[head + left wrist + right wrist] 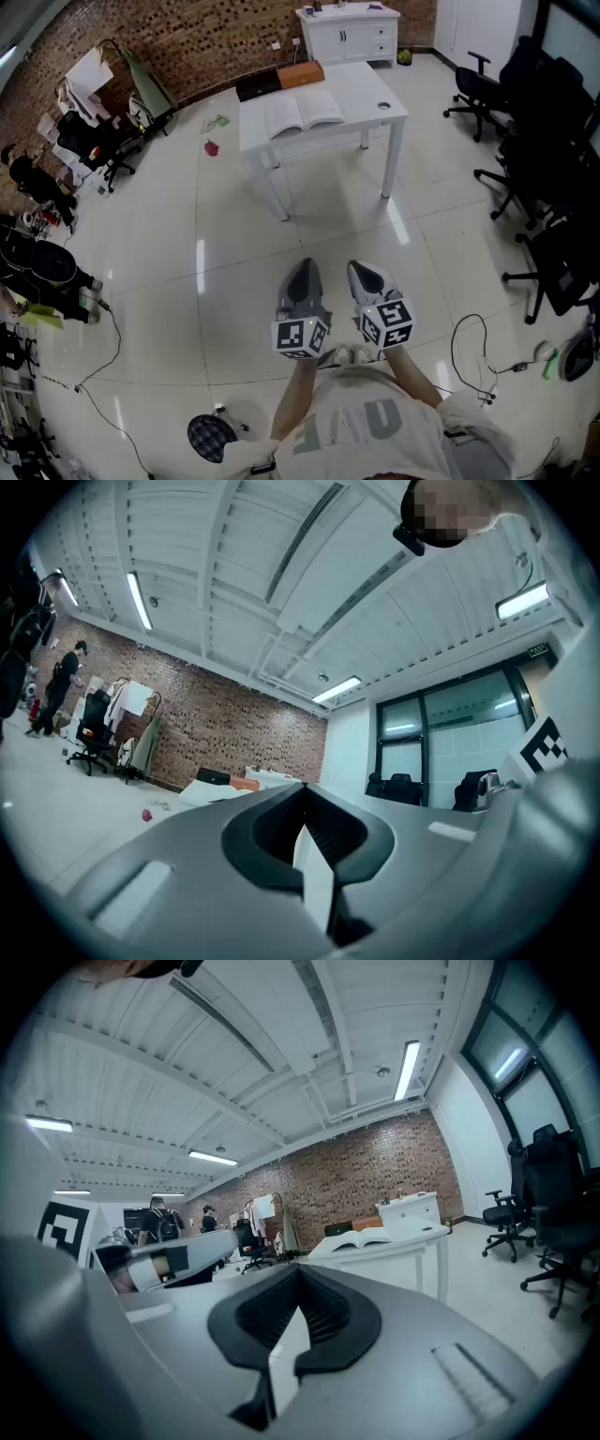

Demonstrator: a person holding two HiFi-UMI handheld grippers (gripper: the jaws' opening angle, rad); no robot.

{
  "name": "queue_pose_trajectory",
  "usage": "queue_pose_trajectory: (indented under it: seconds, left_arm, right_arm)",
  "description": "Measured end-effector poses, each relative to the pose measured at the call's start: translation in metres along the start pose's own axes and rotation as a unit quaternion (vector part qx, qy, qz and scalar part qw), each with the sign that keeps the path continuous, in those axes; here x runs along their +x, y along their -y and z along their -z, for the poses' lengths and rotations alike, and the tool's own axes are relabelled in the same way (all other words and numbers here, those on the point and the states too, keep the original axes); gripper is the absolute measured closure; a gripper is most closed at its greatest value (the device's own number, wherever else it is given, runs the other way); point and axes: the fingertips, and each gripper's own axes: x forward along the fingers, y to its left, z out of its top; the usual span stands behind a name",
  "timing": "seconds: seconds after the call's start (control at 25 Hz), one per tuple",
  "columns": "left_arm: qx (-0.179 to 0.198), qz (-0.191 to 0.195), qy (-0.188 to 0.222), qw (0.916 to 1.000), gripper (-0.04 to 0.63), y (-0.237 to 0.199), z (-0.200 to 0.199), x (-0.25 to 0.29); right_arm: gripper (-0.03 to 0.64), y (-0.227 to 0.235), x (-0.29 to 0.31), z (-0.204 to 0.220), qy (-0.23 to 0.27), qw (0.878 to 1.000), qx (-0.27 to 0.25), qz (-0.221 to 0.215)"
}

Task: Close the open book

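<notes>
The open book (305,111) lies flat, pages up, on a white table (375,89) far ahead across the floor. It also shows small in the right gripper view as the book (366,1237) on the table (398,1243). My left gripper (302,281) and right gripper (367,279) hang side by side over the floor, well short of the table. Both are shut with nothing between their jaws. Seen along its own jaws, the left gripper (302,789) points towards the brick wall, and the right gripper (300,1271) points at the table.
An orange box (300,73) and a black case (257,87) sit at the table's back edge, a small round thing (383,106) near its right. A white cabinet (349,33) stands behind. Office chairs (534,141) line the right, cables (473,352) lie nearby, clutter (94,141) fills the left.
</notes>
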Motion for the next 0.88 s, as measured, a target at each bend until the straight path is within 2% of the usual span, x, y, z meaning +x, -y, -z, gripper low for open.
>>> queue_pose_trajectory:
  seconds: [0.4,0.52,0.64,0.88]
  left_arm:
    - [0.018,0.009,0.0,0.9998,0.578,0.009,-0.002,0.013]
    - [0.01,0.01,-0.001,0.9999,0.578,0.009,0.001,0.015]
    - [0.001,0.004,0.0,1.0,0.578,0.006,0.002,0.015]
    - [0.01,-0.011,-0.008,0.9998,0.578,0.005,0.006,0.015]
  right_arm:
    - [0.615,0.007,0.004,-0.012,0.016,1.0,-0.008,-0.004]
    - [0.615,0.01,0.006,-0.014,0.023,1.0,-0.006,-0.008]
    - [0.614,0.01,0.006,-0.014,0.02,1.0,-0.006,-0.015]
    - [0.612,0.016,0.003,-0.013,0.021,0.999,0.006,-0.024]
